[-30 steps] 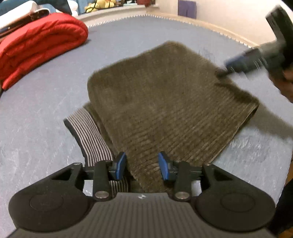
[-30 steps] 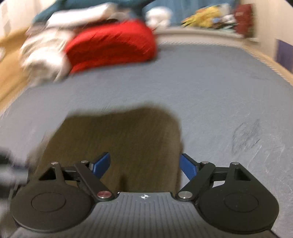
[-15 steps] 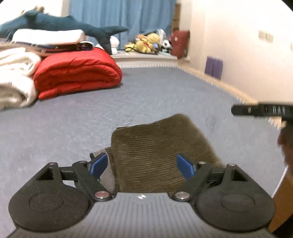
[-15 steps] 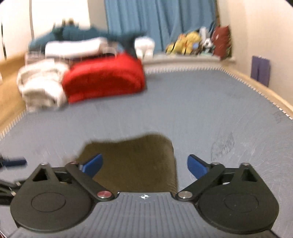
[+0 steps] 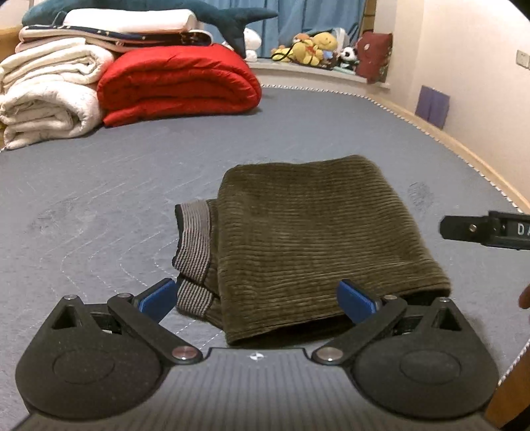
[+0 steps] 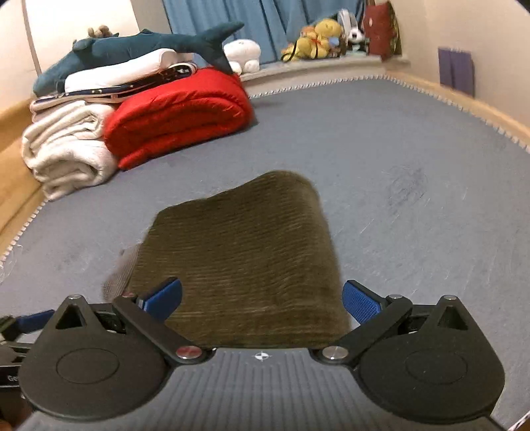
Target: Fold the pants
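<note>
Corduroy pants (image 5: 314,238) lie folded compact, waistband (image 5: 193,232) peeking out; I judge folding done. Left gripper (image 5: 256,298) and right gripper (image 6: 261,298) gape wide, empty.

I'm working in a home bedroom: a grey mattress (image 5: 298,126), folded red duvet (image 5: 179,83), white blankets (image 5: 49,92), plush shark (image 6: 132,46), blue curtains (image 6: 258,20).

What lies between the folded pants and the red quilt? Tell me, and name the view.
Only bare grey mattress: nothing sits between the folded pants and the red quilt. The left wrist view shows it clearly, and the right wrist view agrees.
</note>
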Tool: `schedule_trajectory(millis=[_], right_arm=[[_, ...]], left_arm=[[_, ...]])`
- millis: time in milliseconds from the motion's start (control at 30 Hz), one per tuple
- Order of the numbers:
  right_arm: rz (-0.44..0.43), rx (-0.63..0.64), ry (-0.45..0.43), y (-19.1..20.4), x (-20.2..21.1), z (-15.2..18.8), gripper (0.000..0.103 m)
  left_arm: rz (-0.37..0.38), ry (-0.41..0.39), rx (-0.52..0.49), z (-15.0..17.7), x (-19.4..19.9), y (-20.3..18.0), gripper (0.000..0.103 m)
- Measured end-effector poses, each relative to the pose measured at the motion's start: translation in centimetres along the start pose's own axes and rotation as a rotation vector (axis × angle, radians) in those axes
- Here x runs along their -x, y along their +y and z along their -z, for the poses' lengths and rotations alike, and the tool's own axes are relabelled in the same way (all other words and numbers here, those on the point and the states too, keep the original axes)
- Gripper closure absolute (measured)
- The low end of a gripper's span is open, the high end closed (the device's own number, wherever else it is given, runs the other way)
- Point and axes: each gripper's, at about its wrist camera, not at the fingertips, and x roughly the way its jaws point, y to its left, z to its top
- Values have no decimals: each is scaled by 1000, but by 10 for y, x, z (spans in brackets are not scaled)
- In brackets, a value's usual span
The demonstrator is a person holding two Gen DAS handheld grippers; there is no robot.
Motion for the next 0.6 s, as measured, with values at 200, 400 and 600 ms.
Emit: schedule_trajectory(millis=[200, 400, 600], right_arm=[[48, 16, 36, -2, -20, 6, 1], [58, 115, 28, 16, -21, 10, 1], [60, 209, -22, 34, -13, 9, 1]], left_arm=[[-13, 61, 39, 3, -23, 5, 0], [-15, 64, 51, 5, -26, 3, 0], [1, 77, 57, 7, -28, 1, 0]])
